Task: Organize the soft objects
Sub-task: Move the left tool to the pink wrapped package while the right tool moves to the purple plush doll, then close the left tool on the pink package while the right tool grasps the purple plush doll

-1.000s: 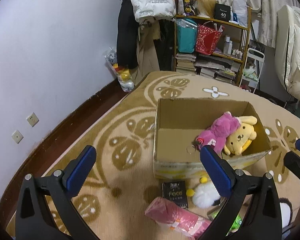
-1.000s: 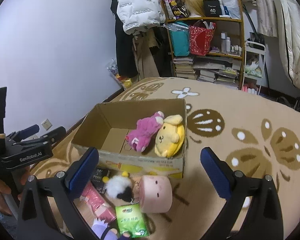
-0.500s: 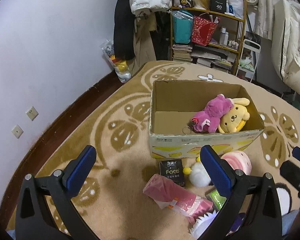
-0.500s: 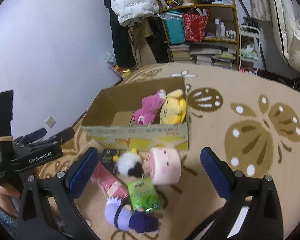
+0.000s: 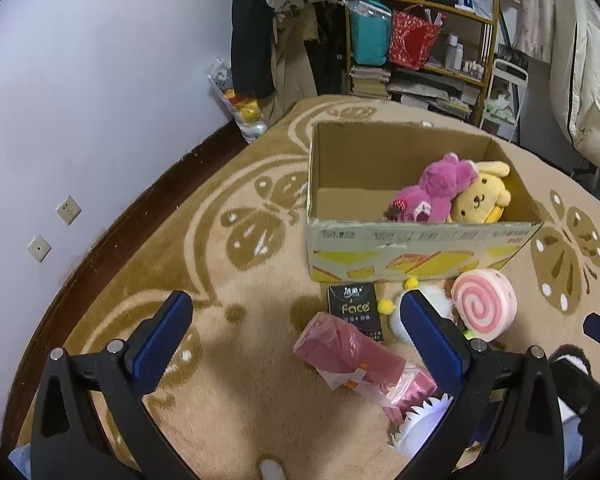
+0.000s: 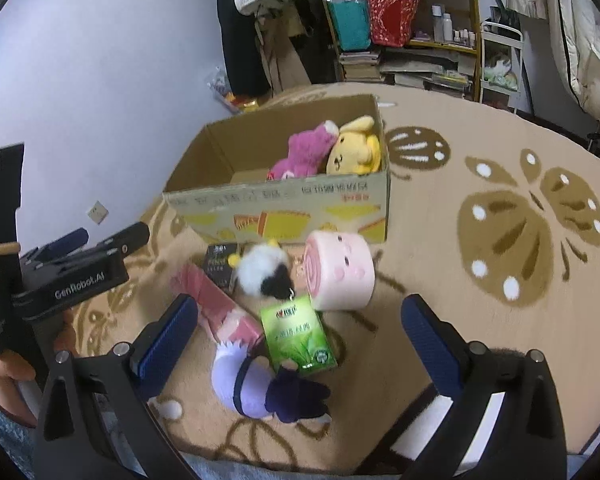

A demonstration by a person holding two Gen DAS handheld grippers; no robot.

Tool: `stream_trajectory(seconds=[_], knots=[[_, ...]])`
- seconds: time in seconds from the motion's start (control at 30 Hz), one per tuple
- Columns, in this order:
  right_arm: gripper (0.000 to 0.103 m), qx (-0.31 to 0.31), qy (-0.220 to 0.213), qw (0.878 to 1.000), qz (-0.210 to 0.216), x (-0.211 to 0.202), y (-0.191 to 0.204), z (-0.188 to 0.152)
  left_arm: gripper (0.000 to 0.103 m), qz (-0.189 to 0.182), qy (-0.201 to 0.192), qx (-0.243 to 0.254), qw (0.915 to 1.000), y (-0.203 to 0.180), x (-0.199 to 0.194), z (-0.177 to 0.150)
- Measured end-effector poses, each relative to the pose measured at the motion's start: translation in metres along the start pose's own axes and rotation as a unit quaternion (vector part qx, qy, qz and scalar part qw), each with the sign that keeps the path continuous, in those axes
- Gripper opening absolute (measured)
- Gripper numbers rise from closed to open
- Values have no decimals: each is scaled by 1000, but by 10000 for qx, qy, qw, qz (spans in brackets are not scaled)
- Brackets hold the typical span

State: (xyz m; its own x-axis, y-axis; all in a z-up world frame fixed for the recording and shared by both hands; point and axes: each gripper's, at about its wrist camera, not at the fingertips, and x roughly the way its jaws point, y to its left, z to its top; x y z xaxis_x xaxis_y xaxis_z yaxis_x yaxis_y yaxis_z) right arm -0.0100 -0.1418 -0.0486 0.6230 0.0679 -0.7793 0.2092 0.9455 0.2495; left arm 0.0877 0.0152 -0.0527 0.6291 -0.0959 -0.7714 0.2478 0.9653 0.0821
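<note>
- Right wrist view: purple plush doll lies on the carpet at 6 o'clock from the cardboard box.
- Right gripper released, empty; left gripper likewise.
- Doll looks light, squashy: pinch its pale body.

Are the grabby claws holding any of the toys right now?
No. The left gripper and the right gripper are both open and empty above the rug.
</note>
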Motion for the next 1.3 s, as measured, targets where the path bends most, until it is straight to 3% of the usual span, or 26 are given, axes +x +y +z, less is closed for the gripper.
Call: stream_trajectory(seconds=[0.63,1.03,1.3], knots=[[103,-243,900,9956,83,43,21,-24,102,-210,849,170,9960,-15,45,-18],[103,-200,1339,9907,109,75,24,-31,102,-245,1447,384,9884,-30,79,-33],[103,-197,1527,9879,173,87,28,-34,102,-398,1622,452,9849,-38,90,-38]])
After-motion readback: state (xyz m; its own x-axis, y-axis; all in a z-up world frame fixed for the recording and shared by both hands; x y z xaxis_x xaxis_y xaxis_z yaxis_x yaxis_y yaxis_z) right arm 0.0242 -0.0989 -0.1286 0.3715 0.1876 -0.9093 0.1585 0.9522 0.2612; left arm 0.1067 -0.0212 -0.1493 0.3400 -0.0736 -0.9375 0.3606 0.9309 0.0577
